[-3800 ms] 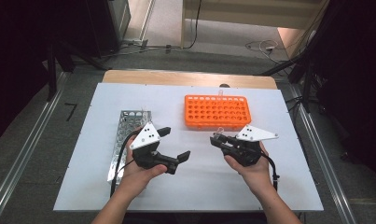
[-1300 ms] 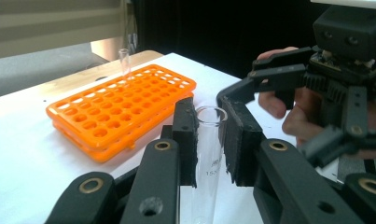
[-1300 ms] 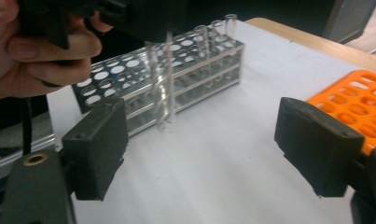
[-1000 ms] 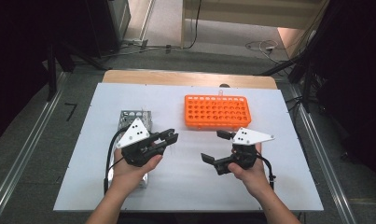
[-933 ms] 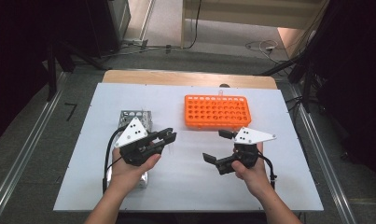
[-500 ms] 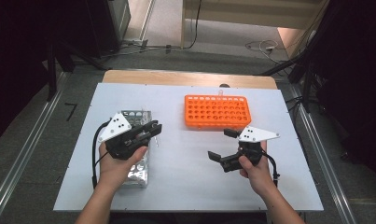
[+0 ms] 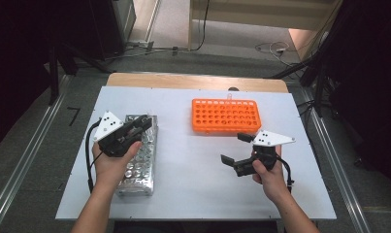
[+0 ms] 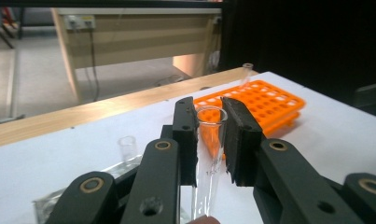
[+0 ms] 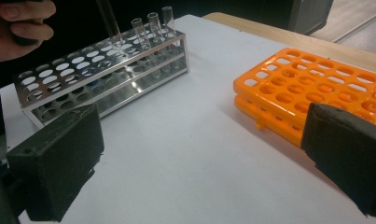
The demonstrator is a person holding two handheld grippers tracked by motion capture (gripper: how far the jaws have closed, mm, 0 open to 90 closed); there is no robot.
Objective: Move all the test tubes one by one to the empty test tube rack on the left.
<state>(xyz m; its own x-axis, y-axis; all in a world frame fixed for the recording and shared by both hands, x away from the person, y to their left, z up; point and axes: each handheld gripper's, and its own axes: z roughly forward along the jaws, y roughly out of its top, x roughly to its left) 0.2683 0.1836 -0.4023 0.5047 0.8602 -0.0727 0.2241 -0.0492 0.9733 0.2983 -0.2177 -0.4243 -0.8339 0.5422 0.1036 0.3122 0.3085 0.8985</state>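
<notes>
White table [image 7: 193,194]: left gripper [image 8: 209,126] clamps a glass test tube [image 8: 210,140] below its rim, light, slippery, breakable; right gripper [image 9: 199,163] spread, unloaded

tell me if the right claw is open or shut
Open. In the right gripper view its two black jaws stand far apart with bare white table between them; the high view shows the right claw holding nothing.

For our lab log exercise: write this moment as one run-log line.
left gripper: shut on glass test tube, over metal rack | right gripper: open, empty | orange rack: one tube
</notes>
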